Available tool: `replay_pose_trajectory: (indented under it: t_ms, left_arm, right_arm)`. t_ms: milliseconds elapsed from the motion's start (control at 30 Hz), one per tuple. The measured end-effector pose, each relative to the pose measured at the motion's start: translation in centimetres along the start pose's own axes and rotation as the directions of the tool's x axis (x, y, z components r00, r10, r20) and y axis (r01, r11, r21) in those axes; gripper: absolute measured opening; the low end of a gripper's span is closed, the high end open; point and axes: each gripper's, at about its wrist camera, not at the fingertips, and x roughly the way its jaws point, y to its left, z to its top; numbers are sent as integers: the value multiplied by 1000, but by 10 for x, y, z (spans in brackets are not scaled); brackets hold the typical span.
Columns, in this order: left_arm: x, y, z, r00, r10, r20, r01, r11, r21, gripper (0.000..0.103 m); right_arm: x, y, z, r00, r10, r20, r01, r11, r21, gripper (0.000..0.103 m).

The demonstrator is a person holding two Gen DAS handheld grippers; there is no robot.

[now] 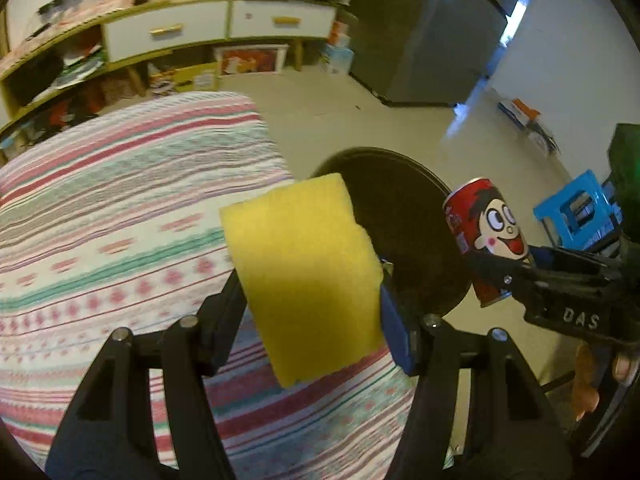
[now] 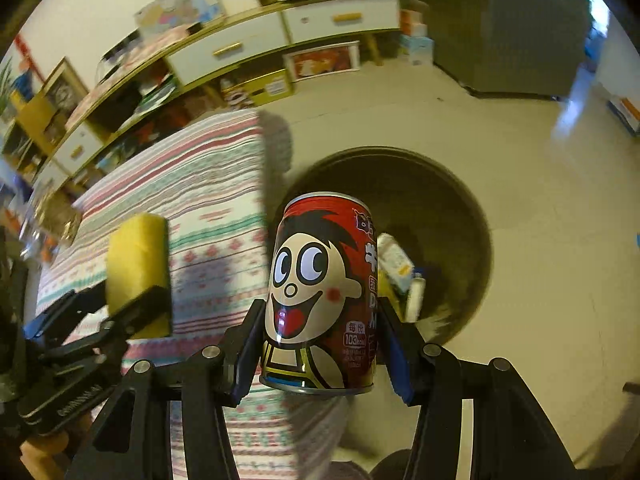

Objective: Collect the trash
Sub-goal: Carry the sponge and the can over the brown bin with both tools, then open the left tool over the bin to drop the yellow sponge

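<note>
My left gripper [image 1: 310,292] is shut on a yellow sponge [image 1: 304,272] and holds it over the edge of the striped table, next to the dark round trash bin [image 1: 404,216] on the floor. My right gripper [image 2: 320,344] is shut on a red drink can with a cartoon face [image 2: 320,292], held upright above the bin [image 2: 456,208]. The can [image 1: 486,236] and right gripper [image 1: 520,276] show at the right of the left wrist view. The sponge [image 2: 138,264] and left gripper [image 2: 132,304] show at the left of the right wrist view. Some trash [image 2: 394,264] lies inside the bin.
A table with a striped cloth [image 1: 120,220] fills the left. A long cabinet with white drawers [image 1: 216,28] stands along the far wall. A grey refrigerator [image 1: 432,32] is at the back right. A blue stool [image 1: 576,212] stands on the floor at right.
</note>
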Motion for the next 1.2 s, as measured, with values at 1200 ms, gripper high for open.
replay_pose_trajectory:
  t_ms: [1200]
  left_arm:
    - [-36, 44, -45, 998, 10, -54, -13, 999, -47, 98]
  right_arm:
    - [54, -60, -1, 988, -148, -45, 153, 978, 143, 55]
